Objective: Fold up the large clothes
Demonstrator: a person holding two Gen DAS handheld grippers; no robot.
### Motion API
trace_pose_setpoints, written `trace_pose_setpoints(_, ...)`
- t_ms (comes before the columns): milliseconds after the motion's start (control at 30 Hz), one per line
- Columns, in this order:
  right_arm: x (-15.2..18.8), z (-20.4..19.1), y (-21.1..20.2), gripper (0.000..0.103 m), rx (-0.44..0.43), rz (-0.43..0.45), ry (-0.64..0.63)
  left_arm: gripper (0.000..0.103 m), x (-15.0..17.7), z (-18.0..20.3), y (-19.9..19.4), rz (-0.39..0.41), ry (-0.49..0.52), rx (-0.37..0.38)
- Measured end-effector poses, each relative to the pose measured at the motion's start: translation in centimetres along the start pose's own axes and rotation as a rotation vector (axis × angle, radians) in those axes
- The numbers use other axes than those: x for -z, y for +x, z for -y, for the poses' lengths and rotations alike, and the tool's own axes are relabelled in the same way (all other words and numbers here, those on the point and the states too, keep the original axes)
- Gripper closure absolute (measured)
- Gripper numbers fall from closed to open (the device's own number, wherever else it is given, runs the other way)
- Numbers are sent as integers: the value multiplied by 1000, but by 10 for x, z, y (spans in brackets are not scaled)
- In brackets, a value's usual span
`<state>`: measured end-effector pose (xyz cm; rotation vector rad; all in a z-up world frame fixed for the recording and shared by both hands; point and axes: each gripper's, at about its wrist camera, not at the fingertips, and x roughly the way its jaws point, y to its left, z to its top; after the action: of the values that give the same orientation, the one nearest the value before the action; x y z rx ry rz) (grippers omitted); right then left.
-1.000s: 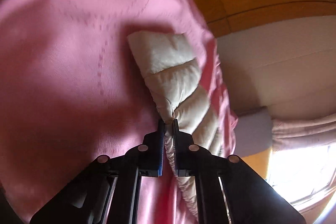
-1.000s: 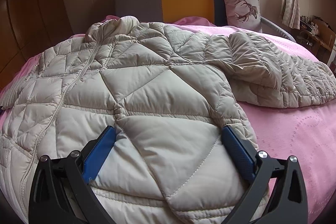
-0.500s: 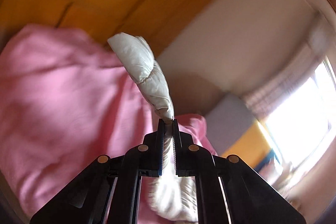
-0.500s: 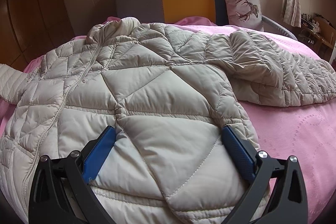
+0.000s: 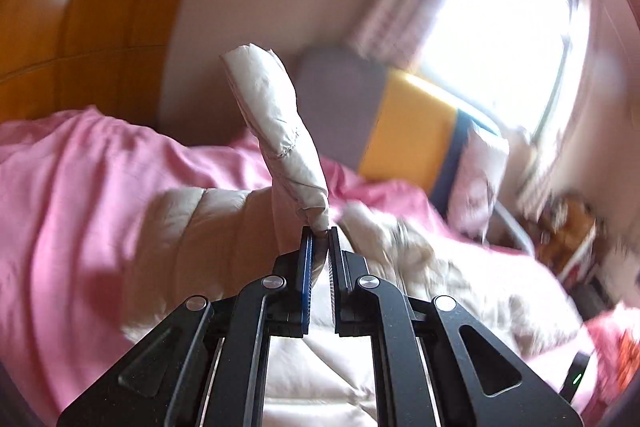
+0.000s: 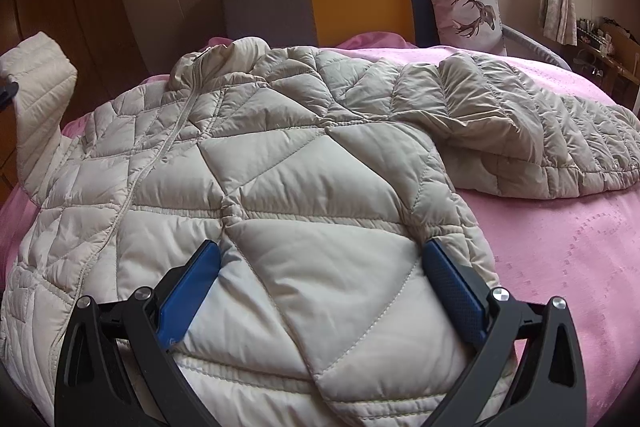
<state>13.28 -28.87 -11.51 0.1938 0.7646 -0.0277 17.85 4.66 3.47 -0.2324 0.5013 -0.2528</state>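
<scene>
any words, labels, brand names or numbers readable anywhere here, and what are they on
None can be read.
Puffer jacket: no label or brand showing.
Pillow: a deer picture only, no words.
Clutter on the side table: too small to read.
Right gripper: a faint mark low on one blue pad, too small to make out.
Left wrist view: blurred, nothing legible.

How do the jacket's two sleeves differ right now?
The near sleeve is lifted off the bed, its cuff pinched in the shut left gripper; the far sleeve lies flat on the pink bedspread, untouched. The near sleeve stands up at the picture's left edge; the far sleeve stretches out to the right. Both are the same pale quilted fabric.
</scene>
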Motion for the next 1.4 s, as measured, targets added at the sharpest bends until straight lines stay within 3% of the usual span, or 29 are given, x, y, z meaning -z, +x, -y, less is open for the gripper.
trace_pose_setpoints(233,0,-2,1,2,3,-2,-1,96,67,55,59,-181,245,14)
trace_pose_setpoints(500,1,-3,1,2,7,-2,-4,93,102,79,82,-283,377,45)
trace_pose_setpoints(533,1,-2,1,2,7,-1,-4,89,102,82,80,-295,382,53)
trace_pose_setpoints(567,1,-3,1,2,8,-2,-4,74,101,83,77,-305,374,79)
trace_pose_setpoints(600,1,-3,1,2,8,-2,-5,48,100,84,70,-301,352,114)
trace_pose_setpoints(667,1,-3,0,2,9,-3,-5,21,93,81,50,-235,316,133)
trace_pose_setpoints(700,1,-3,0,2,9,-3,-5,21,90,76,36,-181,295,138)
trace_pose_setpoints(800,1,-3,0,2,10,-3,-6,21,79,61,15,-130,254,110)
trace_pose_setpoints(933,1,-4,0,2,16,-5,-10,21,64,14,12,-93,131,-60)
trace_pose_setpoints(1133,-1,-7,1,2,47,-26,-28,39,52,-74,22,-105,-136,-293)
trace_pose_setpoints(1233,-10,-17,-4,3,56,-40,-57,44,57,-95,32,-142,-179,-319)
trace_pose_setpoints(1400,-41,-43,-17,4,-115,19,-28,44,66,-103,48,-188,-187,-314)
